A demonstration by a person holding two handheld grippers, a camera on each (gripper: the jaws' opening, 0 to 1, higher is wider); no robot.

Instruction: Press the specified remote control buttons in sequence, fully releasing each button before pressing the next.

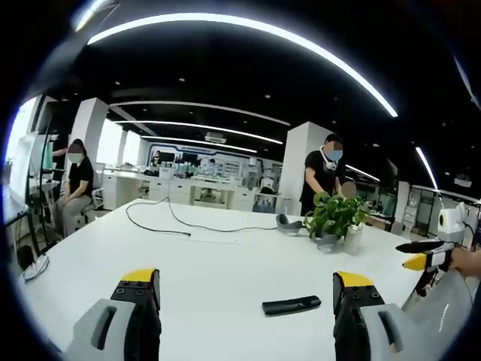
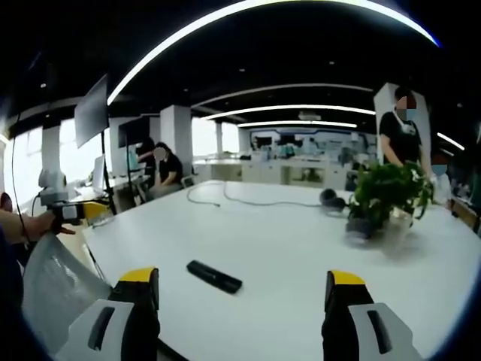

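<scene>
A slim black remote control (image 1: 291, 305) lies flat on the white table (image 1: 210, 263), just inside the right jaw of my left gripper (image 1: 244, 289), which is open with nothing between its jaws. In the right gripper view the remote (image 2: 214, 276) lies left of centre, a little ahead of my right gripper (image 2: 240, 289). That gripper is also open and holds nothing. Neither gripper touches the remote. The right gripper (image 1: 422, 256) also shows at the table's right edge, and the left gripper (image 2: 64, 212) shows at far left, held by a hand.
A potted plant (image 1: 335, 218) and a grey headset (image 1: 290, 224) stand further back on the table, with a black cable (image 1: 173, 222) trailing to the left. A white mesh chair back (image 2: 52, 293) is at the near table edge. One person sits (image 1: 75, 188) and another stands (image 1: 325, 171) behind the table.
</scene>
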